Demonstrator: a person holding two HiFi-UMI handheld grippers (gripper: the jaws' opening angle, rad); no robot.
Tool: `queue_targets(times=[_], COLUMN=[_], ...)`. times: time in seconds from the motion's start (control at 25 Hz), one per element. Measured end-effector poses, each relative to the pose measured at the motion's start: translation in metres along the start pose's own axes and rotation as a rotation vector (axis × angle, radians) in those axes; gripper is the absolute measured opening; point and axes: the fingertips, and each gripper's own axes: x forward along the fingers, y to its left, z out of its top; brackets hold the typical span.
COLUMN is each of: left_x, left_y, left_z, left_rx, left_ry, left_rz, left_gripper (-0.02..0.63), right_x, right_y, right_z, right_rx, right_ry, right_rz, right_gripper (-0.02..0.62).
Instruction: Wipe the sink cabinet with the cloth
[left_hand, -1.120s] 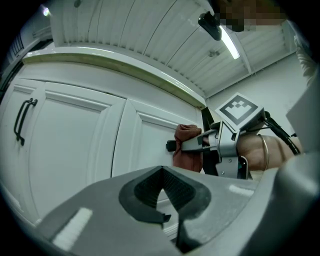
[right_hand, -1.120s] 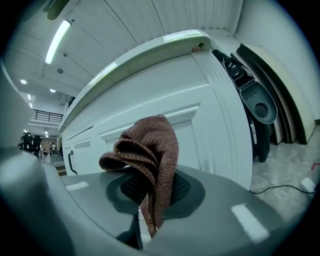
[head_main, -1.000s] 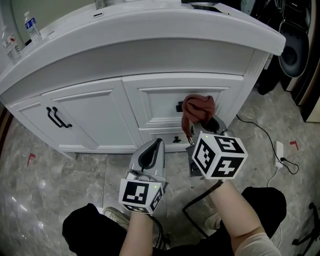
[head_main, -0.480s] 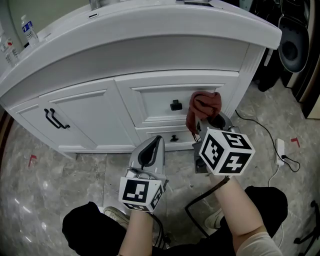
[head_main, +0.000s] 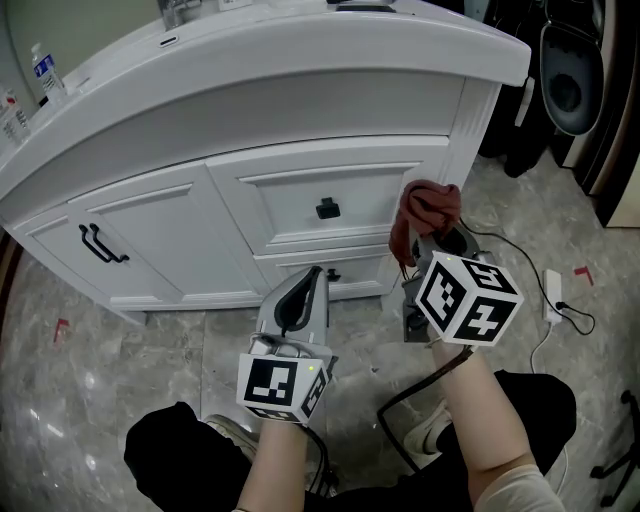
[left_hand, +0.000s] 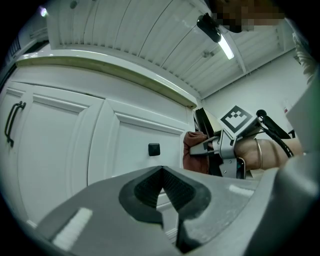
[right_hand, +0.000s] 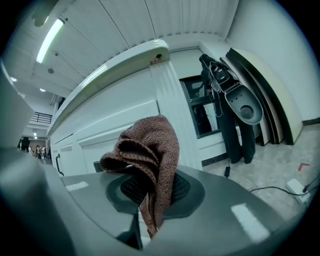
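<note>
The white sink cabinet (head_main: 250, 210) fills the upper part of the head view, with a drawer and its black knob (head_main: 327, 208) in the middle. My right gripper (head_main: 425, 235) is shut on a reddish-brown knitted cloth (head_main: 428, 207), held up by the cabinet's right front corner; whether it touches the panel is unclear. The same cloth (right_hand: 150, 155) bunches over the jaws in the right gripper view. My left gripper (head_main: 303, 290) is shut and holds nothing, low in front of the cabinet's base. From the left gripper view the cloth (left_hand: 196, 150) shows right of the knob (left_hand: 154, 149).
A double door with black bar handles (head_main: 95, 243) is on the cabinet's left. Plastic bottles (head_main: 42, 68) stand on the countertop's far left. A white power adapter and cable (head_main: 553, 290) lie on the marble floor at right. Dark appliances (head_main: 565, 90) stand beyond the right end.
My right gripper has carried the cloth rightwards, from over the drawer knob to the cabinet's right end. The left gripper has stayed put.
</note>
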Motion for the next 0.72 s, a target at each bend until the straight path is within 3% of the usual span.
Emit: queue_targets(times=[0.16,0.32,0.72], left_x=[0.002,-0.003,-0.042], left_y=[-0.006,-0.002,0.066], left_z=[-0.003,-0.011,-0.024], left_rx=[0.008,0.007,-0.014], left_ry=[0.011,0.029,0.062], left_rz=[-0.014,-0.004,0.138], left_gripper=[0.0,0.0,0.0], right_x=[-0.004,-0.006,0.025], right_y=[-0.02,-0.005,0.125], right_z=[0.002,-0.008,-0.097], right_rx=[0.035,0.031,-0.003], right_ry=[0.003,-0.001,0.148], right_rz=[-0.033,-0.003,0.253], right_gripper=[0.08,0.08,0.08])
